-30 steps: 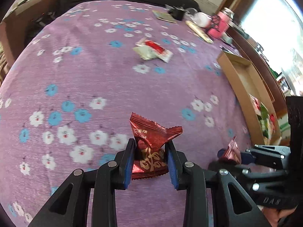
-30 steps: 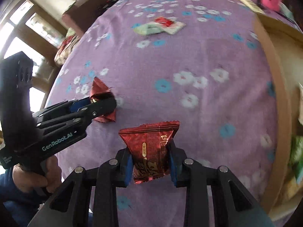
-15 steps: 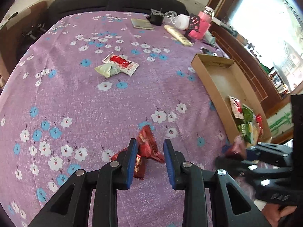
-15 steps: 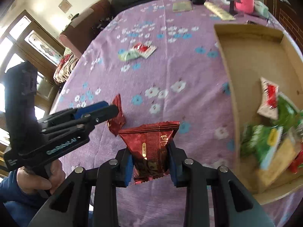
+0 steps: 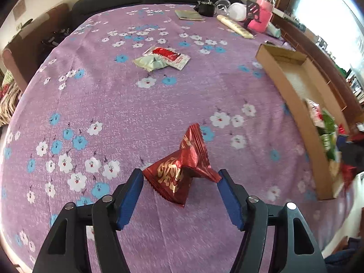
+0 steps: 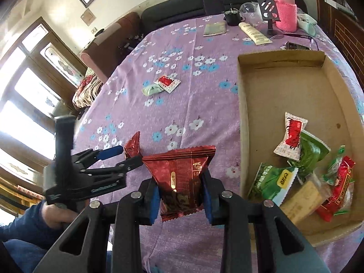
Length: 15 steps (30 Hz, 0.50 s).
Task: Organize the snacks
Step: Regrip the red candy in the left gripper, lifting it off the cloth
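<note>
The left gripper [image 5: 180,193] has just opened around its light, crinkly red packet [image 5: 179,170]; the right gripper [image 6: 179,195] pinches another packet [image 6: 182,177] mid-body.

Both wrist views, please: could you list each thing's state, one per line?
Left tongs: open, jaws just widened, red packet loose between them.
Right tongs: shut on dark red packet.
Box: open, partly filled with snacks.
Two packets: lying on cloth.
</note>
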### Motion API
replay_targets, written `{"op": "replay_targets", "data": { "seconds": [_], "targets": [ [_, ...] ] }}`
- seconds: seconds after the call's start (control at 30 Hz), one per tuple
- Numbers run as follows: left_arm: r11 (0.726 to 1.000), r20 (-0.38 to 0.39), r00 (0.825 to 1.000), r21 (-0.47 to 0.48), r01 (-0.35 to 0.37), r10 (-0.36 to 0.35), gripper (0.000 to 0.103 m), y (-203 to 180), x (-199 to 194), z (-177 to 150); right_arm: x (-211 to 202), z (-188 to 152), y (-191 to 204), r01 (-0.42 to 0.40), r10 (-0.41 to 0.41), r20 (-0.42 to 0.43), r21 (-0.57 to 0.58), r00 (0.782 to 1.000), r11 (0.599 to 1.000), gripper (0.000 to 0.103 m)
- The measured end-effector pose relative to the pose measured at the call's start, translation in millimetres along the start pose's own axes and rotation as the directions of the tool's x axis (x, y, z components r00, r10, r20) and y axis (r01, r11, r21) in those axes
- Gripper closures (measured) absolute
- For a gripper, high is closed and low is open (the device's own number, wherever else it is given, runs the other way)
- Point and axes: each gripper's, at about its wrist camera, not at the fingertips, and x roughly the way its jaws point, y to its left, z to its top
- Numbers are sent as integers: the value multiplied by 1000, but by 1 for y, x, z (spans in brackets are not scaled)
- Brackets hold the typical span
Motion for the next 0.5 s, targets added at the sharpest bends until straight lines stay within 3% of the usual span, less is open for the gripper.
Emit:
{"op": "replay_targets", "data": {
  "seconds": [0.03,0.17,0.27,0.5],
  "targets": [
    [1000,1,1000,-3,-7,7,52,1,2,0,-3,0,-1,0,0,5,-3,1000,1000,73],
    [1000,29,999,-25,-14,14,75,6,1,2,-10,-2,-4,0,0,20,0,1000,1000,73],
    [999,31,1000,-46,-4,6,83,7,0,3,-14,-3,-10,3,-3,28,13,1000,1000,73],
    [999,30,1000,-48,-1,3,90,1,-5,10,-22,-5,-22,6,-7,46,37,999,999,73]
  ]
}}
